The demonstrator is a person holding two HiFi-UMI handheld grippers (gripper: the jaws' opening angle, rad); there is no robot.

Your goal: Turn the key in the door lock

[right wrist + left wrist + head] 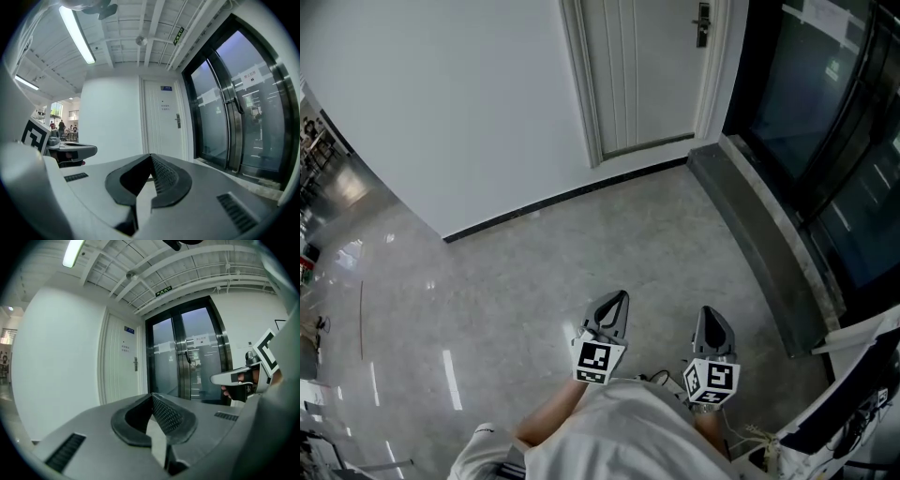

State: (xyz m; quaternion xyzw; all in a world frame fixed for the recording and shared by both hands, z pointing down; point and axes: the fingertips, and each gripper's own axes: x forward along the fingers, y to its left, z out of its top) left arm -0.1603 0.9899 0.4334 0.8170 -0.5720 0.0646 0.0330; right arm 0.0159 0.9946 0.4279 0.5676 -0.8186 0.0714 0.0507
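1. Near: left gripper [617,302] & right gripper [712,319] both have jaws shut, nothing in them. Shut jaws can't pinch a key.
2. Far: door lock [702,25] on white door [642,75], well apart from both. Key too small to see, so a fast poke may miss.

Right gripper [151,158]: lower centre of the frame, jaws closed together.
Door [161,129]: white, centre of the frame, beyond the jaw tips.
Door lock [178,121]: dark plate at the door's right edge.
Glass doors [232,117]: right side, dark frames.
Left gripper [86,151]: left edge, seen side-on.
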